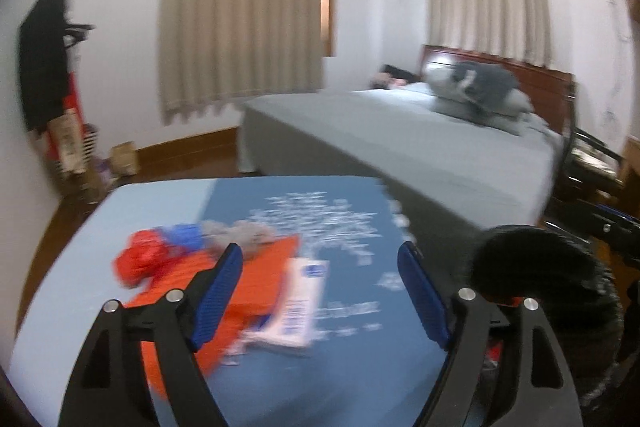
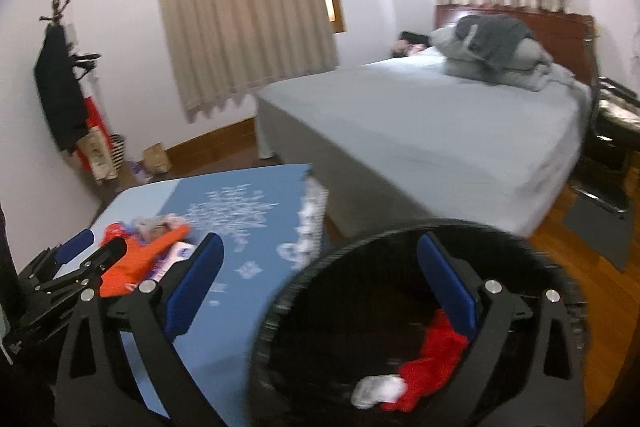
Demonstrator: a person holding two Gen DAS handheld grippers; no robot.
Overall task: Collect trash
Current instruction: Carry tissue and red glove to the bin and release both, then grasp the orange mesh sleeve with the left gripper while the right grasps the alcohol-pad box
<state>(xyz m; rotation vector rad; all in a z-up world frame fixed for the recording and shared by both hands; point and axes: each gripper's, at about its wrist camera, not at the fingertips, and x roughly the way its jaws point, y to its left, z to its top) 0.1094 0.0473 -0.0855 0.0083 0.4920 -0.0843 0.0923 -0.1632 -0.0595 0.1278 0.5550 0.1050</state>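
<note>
Orange wrapper (image 1: 256,279) on the table (image 1: 160,195) looked light and crinkly, so we judged its edge best for our wide-open, empty left gripper (image 1: 320,291), the right gripper (image 2: 320,291) also gaping empty over the bin (image 2: 320,267).

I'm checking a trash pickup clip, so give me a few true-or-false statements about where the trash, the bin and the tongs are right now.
1. Red and white trash lies inside the black bin. True: red trash, white piece.
2. The right tongs are clamped on an orange wrapper. False: they are open and empty, over the bin.
3. An orange wrapper lies on the blue table. True.
4. The left tongs are shut. False: they are open.
</note>
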